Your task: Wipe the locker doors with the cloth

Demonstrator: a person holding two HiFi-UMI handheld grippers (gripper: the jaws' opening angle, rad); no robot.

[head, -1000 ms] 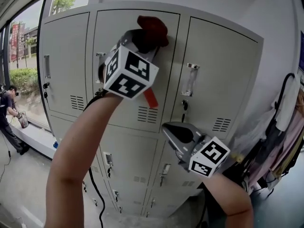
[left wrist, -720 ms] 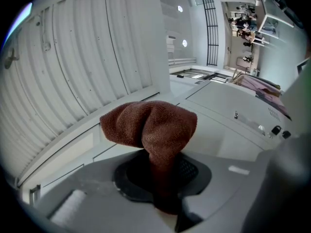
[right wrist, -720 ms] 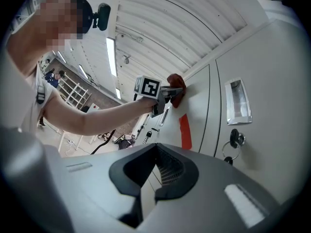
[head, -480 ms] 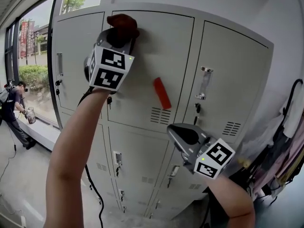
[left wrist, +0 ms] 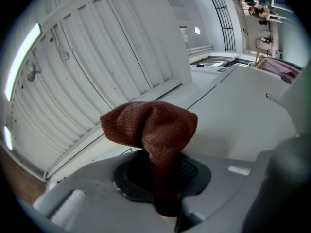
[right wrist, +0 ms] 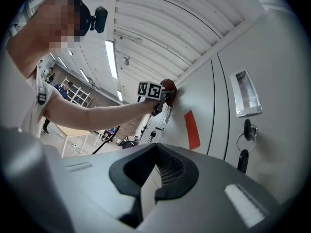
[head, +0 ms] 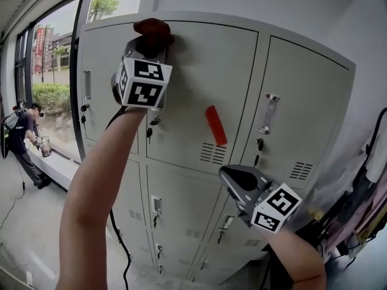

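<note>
A dark red cloth [head: 153, 30] is bunched in my left gripper [head: 151, 41], which is shut on it. The cloth presses on the top left corner of the middle upper locker door [head: 199, 83], which is pale grey. In the left gripper view the cloth [left wrist: 150, 125] fans out above the left gripper [left wrist: 163, 178] against the door's top edge. My right gripper [head: 236, 180] hangs lower, in front of the lower lockers, shut and holding nothing. The right gripper view shows the right gripper [right wrist: 143, 198] below, and far off, the cloth [right wrist: 169, 87] on the door.
A red sticker [head: 216, 125] is on the same door, above its vent slots. The right door has a handle [head: 268, 112] and hanging keys [right wrist: 243, 152]. Clothes [head: 363, 204] hang at the far right. A person [head: 24, 141] stands beyond the window at left.
My left gripper has carried the cloth to the left along the top of the middle door, uncovering the red sticker. The right gripper has hardly moved.
</note>
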